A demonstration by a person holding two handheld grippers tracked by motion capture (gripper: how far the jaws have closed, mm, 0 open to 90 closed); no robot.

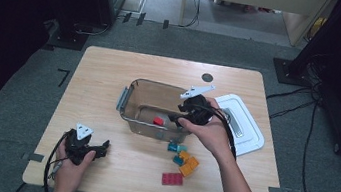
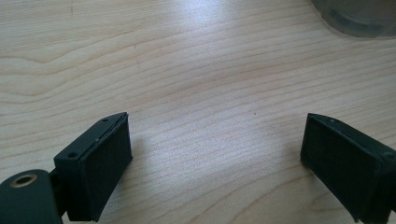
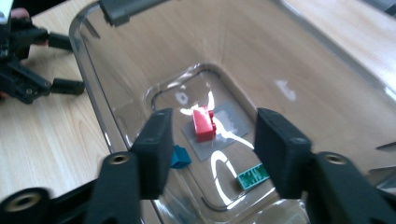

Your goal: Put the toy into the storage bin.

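Now the right gripper (image 3: 210, 149) hangs over the bin (image 1: 130, 101), jaws half open and empty, red brick (image 3: 203, 123) lying on the bin floor below. Risk: lifting out carelessly could clip the rim. Left gripper (image 2: 215, 158) gapes wide, empty, on the table.

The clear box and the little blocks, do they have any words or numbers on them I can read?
None can be read. The clear box shows no label, and the red block inside it is plain. The green block has raised marks, too blurred to read. The white lid bears no visible text.
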